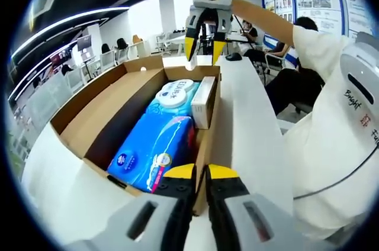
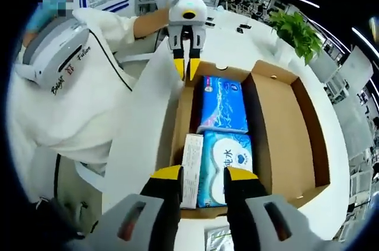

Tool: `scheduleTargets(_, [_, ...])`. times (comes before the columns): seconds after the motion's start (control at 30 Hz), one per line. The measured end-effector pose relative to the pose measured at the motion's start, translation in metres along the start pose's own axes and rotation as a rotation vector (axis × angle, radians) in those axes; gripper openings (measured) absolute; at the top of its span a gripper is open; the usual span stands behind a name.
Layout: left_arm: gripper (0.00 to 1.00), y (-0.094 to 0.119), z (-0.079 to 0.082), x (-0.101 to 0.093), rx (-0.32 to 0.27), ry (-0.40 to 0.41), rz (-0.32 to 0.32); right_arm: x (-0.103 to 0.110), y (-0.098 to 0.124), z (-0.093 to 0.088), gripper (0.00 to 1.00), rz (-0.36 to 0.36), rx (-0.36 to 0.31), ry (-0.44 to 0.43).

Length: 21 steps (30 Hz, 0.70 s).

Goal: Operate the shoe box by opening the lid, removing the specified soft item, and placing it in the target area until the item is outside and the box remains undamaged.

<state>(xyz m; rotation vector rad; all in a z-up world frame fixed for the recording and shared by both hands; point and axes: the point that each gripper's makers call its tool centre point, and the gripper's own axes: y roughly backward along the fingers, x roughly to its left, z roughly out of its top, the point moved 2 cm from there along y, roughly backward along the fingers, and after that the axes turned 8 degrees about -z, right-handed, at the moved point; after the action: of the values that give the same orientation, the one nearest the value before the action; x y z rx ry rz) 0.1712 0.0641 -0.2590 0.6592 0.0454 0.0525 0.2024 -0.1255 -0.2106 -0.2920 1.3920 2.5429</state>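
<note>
The brown cardboard shoe box [image 1: 95,121] lay open on the white desk [image 1: 249,121], its lid folded flat to one side, and I stood with one set of fingers at each short end of it. The soft things were inside, end to end along the box's long axis: a dark blue plastic-wrapped tissue pack [image 1: 155,150] at the end by my left gripper [image 1: 200,174], and a pale blue soft pack of wet wipes with a round white lid [image 1: 173,98] at the end by my right gripper [image 2: 204,175]. A slim white carton [image 1: 203,102] stood on edge between the wipes and the box wall on my body's side. In the right gripper view my right fingers [image 2: 167,174] were apart and hung just above the wipes pack [image 2: 228,162], straddling its near end, with the carton [image 2: 192,168] almost under one tip; the pack's length ran straight away from them toward the other gripper. My left fingers [image 1: 180,171] were nearly together on the near rim of the box, seemingly pinching the cardboard wall, though the contact itself was lost under the yellow tips, so I could not be sure. I judged the right hand better placed for the wipes and the left for the tissue pack. Which soft item was meant I could not tell, and the packs' undersides and the target area were hidden from me.
</note>
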Motion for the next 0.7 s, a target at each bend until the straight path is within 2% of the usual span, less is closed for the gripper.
scheduleTargets(0.07, [0.06,0.0,0.0,0.0,-0.004,-0.003,0.002,0.003,-0.006,0.001,0.24,0.044,0.002,-0.021])
scheduleTargets(0.17, [0.06,0.0,0.0,0.0,-0.012,-0.003,0.0,0.0,-0.01,0.003,0.23,0.032,0.032,-0.041])
scheduleTargets(0.27, [0.06,0.0,0.0,0.0,-0.012,-0.002,-0.004,0.003,-0.009,0.01,0.21,0.059,0.013,-0.077])
scheduleTargets(0.33, [0.06,0.0,0.0,0.0,-0.01,-0.002,-0.003,0.006,-0.01,0.01,0.21,0.068,0.026,-0.074])
scheduleTargets(0.43, [0.06,0.0,0.0,0.0,-0.013,-0.004,-0.002,0.011,-0.015,0.004,0.19,0.091,0.068,-0.09])
scheduleTargets(0.47, [0.06,0.001,0.0,0.0,-0.014,-0.004,-0.001,0.014,-0.017,-0.001,0.18,0.109,0.111,-0.122])
scheduleTargets(0.53, [0.06,0.001,0.0,0.0,-0.014,-0.005,0.0,0.013,-0.021,-0.004,0.2,0.099,0.121,-0.107])
scheduleTargets(0.6, [0.06,0.001,0.0,0.0,-0.017,-0.005,0.003,0.022,-0.025,-0.008,0.2,0.143,0.147,-0.123])
scheduleTargets(0.7, [0.06,0.001,0.0,0.001,-0.029,-0.007,0.006,0.029,-0.03,-0.01,0.23,0.169,0.17,-0.111])
